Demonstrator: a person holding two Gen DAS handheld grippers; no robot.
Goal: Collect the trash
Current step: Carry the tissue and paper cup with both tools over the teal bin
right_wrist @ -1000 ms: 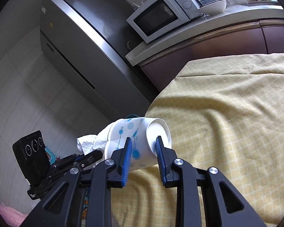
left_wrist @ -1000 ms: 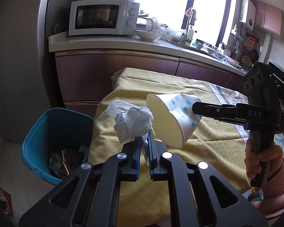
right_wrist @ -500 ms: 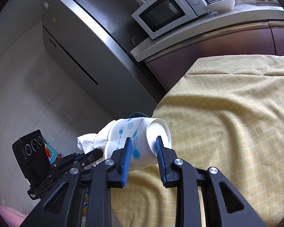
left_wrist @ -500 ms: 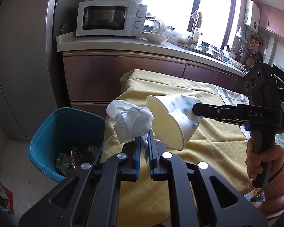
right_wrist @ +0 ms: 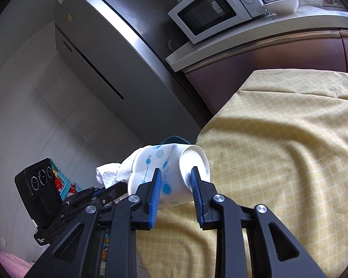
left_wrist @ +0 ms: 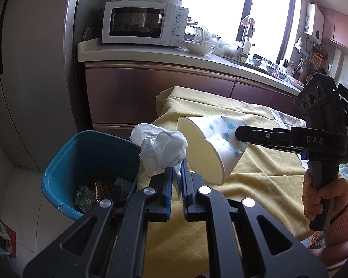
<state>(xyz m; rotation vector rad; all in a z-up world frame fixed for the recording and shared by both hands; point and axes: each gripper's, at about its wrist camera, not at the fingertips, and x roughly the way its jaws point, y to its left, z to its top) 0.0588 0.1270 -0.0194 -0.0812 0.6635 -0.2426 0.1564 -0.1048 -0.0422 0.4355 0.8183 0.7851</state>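
Observation:
My left gripper (left_wrist: 177, 165) is shut on a crumpled white tissue (left_wrist: 161, 149) and holds it in the air by the table's left edge. My right gripper (right_wrist: 175, 173) is shut on a squashed white paper cup with blue dots (right_wrist: 167, 173), tipped on its side just right of the tissue; the cup also shows in the left wrist view (left_wrist: 211, 148). A blue trash bin (left_wrist: 58, 173) stands on the floor below and left of the tissue, with wrappers inside. The tissue (right_wrist: 109, 173) and left gripper (right_wrist: 99, 191) show in the right wrist view.
A table under a yellow cloth (left_wrist: 255, 173) lies beneath both grippers. Behind it runs a brown cabinet with a counter (left_wrist: 174, 55) bearing a white microwave (left_wrist: 141, 23) and dishes. A steel fridge (left_wrist: 34, 58) stands at left, behind the bin.
Both grippers have moved left together with tissue and cup; the bin now sits closer below the tissue. Both grips are unchanged.

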